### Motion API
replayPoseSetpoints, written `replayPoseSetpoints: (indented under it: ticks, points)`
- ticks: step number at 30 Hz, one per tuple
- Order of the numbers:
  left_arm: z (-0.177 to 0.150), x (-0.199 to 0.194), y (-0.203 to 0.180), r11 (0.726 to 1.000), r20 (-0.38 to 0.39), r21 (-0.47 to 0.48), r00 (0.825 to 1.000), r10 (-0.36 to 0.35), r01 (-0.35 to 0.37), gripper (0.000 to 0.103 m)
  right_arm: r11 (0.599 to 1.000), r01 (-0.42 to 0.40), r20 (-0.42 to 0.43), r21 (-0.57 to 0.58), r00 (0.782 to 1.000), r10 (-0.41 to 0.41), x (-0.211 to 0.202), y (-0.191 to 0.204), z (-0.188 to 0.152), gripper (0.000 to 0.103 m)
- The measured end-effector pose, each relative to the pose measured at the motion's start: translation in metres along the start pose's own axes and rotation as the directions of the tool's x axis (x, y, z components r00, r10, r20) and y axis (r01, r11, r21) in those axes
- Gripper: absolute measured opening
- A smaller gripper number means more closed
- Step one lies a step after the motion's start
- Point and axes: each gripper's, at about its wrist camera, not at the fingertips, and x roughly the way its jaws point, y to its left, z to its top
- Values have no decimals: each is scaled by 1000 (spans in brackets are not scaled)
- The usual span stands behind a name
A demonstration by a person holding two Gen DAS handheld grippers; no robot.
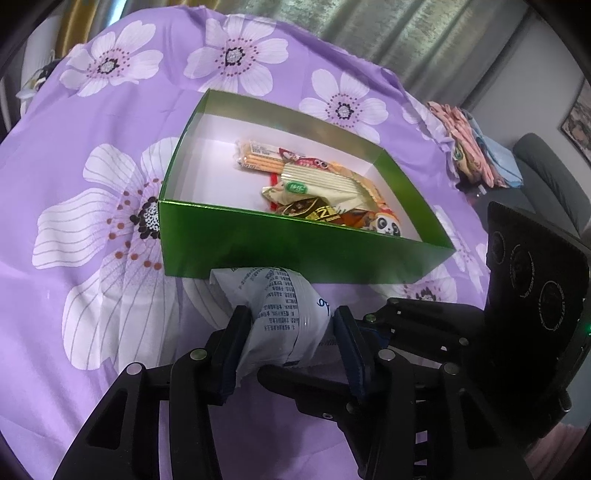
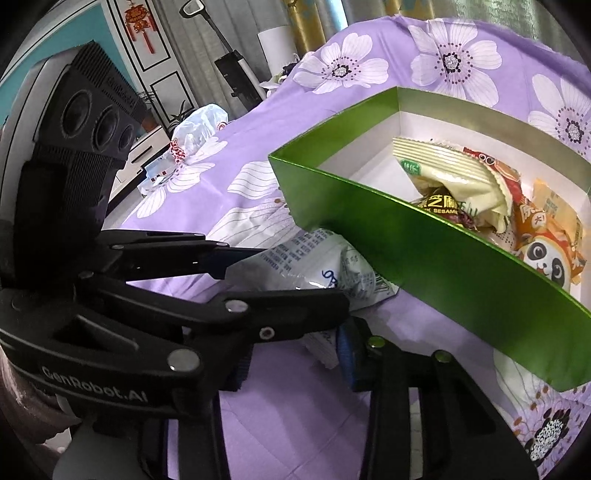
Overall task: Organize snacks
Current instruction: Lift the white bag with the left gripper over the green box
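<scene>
The left gripper (image 1: 291,325) grips a white snack bag (image 1: 280,310) just near the green box (image 1: 295,251). Next, lift it over the near wall. The right gripper (image 2: 295,365) looks open and empty.

**Room and Background Layout**

Work surface: a purple floral cloth (image 1: 110,258). In the left wrist view, grey-green curtains (image 1: 406,33) hang at 12 to 1 o'clock, a gold drape (image 1: 77,22) at 11, a framed picture (image 1: 578,122) on a grey wall at 2, and a dark grey sofa (image 1: 546,166) at 3. In the right wrist view, a white panelled door (image 2: 155,62) bearing a red knot ornament (image 2: 140,22) stands at 11, beside a teal wall (image 2: 74,33).
</scene>
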Motion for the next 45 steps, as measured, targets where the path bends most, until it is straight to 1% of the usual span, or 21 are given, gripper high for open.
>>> replayPoseSetpoints:
  ticks: [8, 15, 26, 36, 45]
  points:
    - [-3, -20, -20, 999, 35, 48, 999, 16, -18, 47, 1000, 2, 42, -9, 999, -2, -22, 11, -1, 38]
    - [-6, -41, -47, 994, 74, 106, 997, 27, -35, 47, 1000, 12, 90, -14, 996, -10, -47, 21, -5, 38]
    - [-7, -65, -80, 983, 131, 178, 991, 28, -51, 47, 999, 39, 172, -28, 985, -33, -89, 31, -10, 38]
    - [-1, -74, -100, 974, 167, 219, 986, 21, -58, 47, 997, 62, 226, -38, 973, -52, -113, 32, -11, 38]
    - [12, -68, -115, 964, 180, 262, 984, 4, -52, 48, 995, 93, 265, -34, 961, -81, -126, 23, -6, 38]
